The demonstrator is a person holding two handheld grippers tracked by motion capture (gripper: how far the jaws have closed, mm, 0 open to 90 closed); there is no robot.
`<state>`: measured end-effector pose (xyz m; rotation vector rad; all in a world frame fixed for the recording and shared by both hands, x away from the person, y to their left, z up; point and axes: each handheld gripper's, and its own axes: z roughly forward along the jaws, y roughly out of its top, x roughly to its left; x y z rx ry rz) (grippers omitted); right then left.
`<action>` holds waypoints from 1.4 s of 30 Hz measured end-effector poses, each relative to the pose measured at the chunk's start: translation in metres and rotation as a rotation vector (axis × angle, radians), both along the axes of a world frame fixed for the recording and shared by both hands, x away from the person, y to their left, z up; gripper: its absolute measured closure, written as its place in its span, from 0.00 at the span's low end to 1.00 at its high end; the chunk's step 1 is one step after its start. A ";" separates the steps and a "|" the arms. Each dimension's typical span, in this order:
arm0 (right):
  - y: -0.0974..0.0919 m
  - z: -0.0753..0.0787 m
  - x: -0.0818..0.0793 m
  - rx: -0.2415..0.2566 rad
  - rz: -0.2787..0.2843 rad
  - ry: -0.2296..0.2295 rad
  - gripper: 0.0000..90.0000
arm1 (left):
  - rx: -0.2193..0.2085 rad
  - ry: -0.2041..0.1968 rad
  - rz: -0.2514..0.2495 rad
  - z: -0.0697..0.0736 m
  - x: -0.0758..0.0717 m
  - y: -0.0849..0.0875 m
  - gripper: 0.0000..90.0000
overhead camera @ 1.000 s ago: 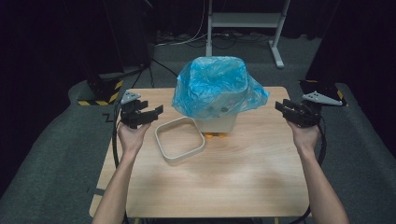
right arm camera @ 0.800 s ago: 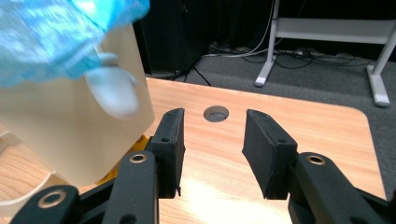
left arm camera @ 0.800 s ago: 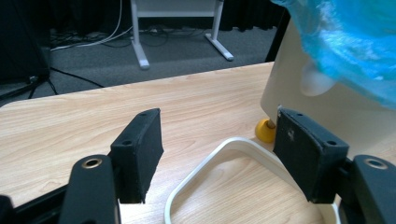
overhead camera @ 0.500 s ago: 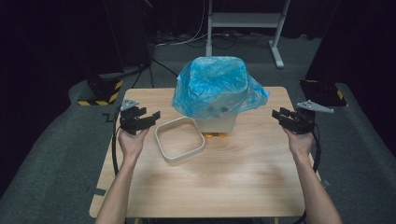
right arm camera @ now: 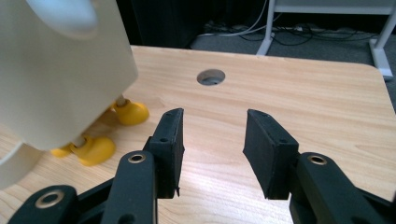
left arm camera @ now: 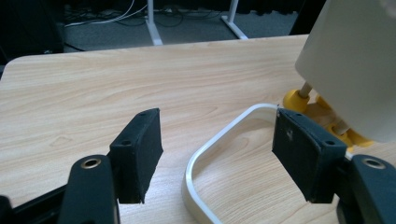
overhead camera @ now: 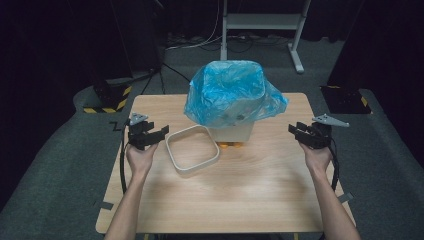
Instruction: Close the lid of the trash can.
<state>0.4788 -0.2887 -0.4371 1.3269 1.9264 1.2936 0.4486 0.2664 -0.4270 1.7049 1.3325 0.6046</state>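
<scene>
A white bin [overhead camera: 235,132] lined with a blue plastic bag [overhead camera: 232,92] stands on yellow feet [overhead camera: 226,145] at the table's middle back. Left of it a white rounded-square ring [overhead camera: 171,152] lies flat on the wood. My left gripper [overhead camera: 159,134] hovers just left of the ring, open; its jaws have just been closing a little with nothing between them. In the left gripper view the ring's rim [left arm camera: 190,182] lies just ahead of the left gripper [left arm camera: 218,140], with the bin [left arm camera: 355,60] at right. My right gripper [overhead camera: 295,131] is open, right of the bin. The right gripper view shows that gripper [right arm camera: 212,126] empty, beside the bin [right arm camera: 60,70] and its feet [right arm camera: 130,112].
The wooden table [overhead camera: 240,200] has a round cable hole [right arm camera: 211,77] behind the bin. On the floor behind stand a white frame on legs [overhead camera: 260,22], cables, a black-and-yellow striped base [overhead camera: 107,97] at left and a dark block [overhead camera: 345,97] at right.
Both hands have come down toward the tabletop, the left beside the ring, the right beside the bin. The bin and ring have stayed put.
</scene>
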 end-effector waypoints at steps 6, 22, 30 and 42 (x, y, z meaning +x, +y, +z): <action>-0.002 -0.014 0.002 -0.001 -0.017 0.017 0.63 | 0.000 0.023 0.021 -0.014 0.002 0.000 0.36; -0.001 -0.049 0.015 -0.042 -0.049 0.088 0.62 | 0.008 0.070 0.072 -0.045 0.008 0.005 0.40; 0.002 -0.062 0.022 -0.074 -0.062 0.105 0.60 | 0.019 0.084 0.086 -0.058 0.012 0.003 0.44; 0.007 -0.080 0.033 -0.145 -0.105 0.113 0.56 | 0.030 0.118 0.088 -0.078 0.024 -0.009 0.49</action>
